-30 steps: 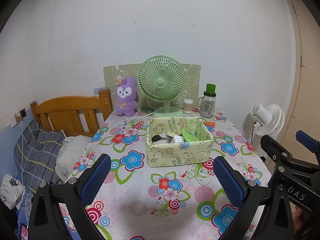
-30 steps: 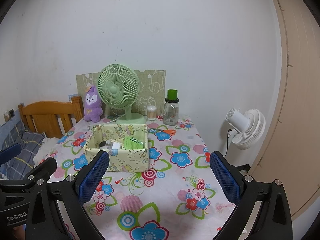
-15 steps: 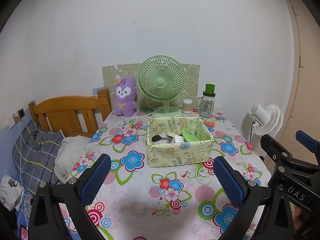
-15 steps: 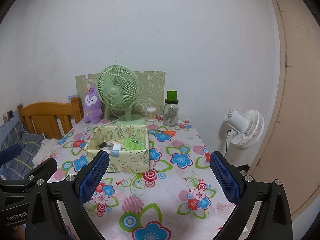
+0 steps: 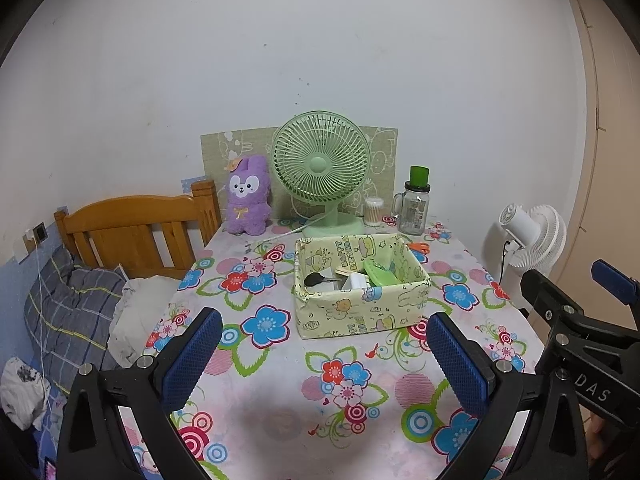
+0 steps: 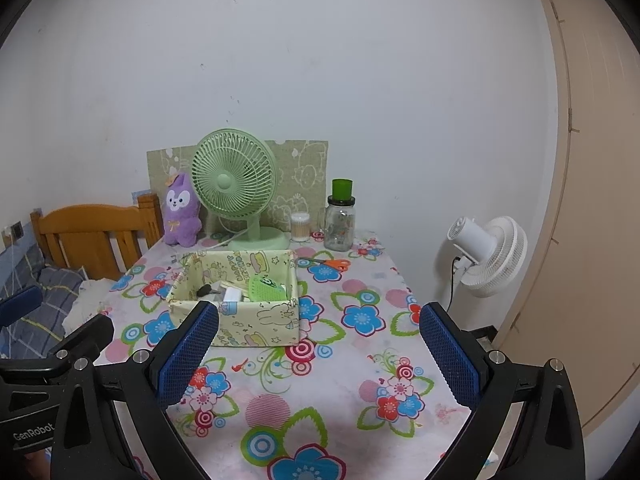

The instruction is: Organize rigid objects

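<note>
The left gripper (image 5: 322,356) hangs above the near part of the table (image 5: 280,380) with its blue-padded fingers (image 5: 192,354) spread wide and nothing between them. The right gripper (image 6: 318,350) sits beside it, to its right, also spread wide and empty, its blue pads (image 6: 448,354) framing bare flowered cloth. Each gripper shows at the edge of the other's view.

Beyond both, near the middle of the table, stands a pale yellow fabric box (image 5: 360,312) printed with cartoon animals. Inside it lie several small things: a green flat case (image 5: 380,274) leaning on the right, a white block (image 5: 356,280) in the middle, a dark rounded item (image 5: 314,279) on the left, and a pale wooden stick (image 5: 346,270) behind them. Just right of the box's far corner, orange-handled scissors (image 6: 336,264) lie on the cloth.

Along the far edge, left to right, stand a purple plush toy (image 5: 246,196), a green desk fan (image 5: 320,168), a small tub of cotton swabs (image 5: 373,212) and a glass jar with a green cap (image 5: 414,204). A patterned board (image 5: 380,152) leans on the wall behind them.

Left of the table are a wooden headboard (image 5: 132,228) and grey checked bedding (image 5: 68,308). On the right, off the table, stands a white fan (image 6: 488,254), with a beige door (image 6: 592,184) past it
</note>
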Demonstrator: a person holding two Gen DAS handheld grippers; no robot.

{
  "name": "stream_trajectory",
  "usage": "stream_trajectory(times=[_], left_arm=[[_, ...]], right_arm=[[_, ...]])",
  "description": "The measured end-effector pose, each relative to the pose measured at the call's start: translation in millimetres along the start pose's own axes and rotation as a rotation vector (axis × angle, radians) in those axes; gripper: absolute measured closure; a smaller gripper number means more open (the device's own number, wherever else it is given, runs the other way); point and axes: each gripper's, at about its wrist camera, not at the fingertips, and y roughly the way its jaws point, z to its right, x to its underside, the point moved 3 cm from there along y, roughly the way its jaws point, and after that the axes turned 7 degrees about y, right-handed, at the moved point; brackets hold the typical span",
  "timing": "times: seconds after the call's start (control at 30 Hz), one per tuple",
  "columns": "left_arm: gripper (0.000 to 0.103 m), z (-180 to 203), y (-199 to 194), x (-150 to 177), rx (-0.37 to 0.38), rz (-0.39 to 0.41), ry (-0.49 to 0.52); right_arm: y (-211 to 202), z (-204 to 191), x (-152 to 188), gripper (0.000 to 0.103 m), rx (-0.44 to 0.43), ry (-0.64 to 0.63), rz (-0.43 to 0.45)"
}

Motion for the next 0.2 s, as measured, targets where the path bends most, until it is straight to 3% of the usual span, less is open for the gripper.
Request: stream_trajectory(times=[0.2], left_arm=[[0.000, -0.9, 0.6, -0.4, 0.002, -0.002, 0.001]], right_arm=[[3.5, -0.7, -0.4, 0.001, 0.009, -0.007, -0.005]])
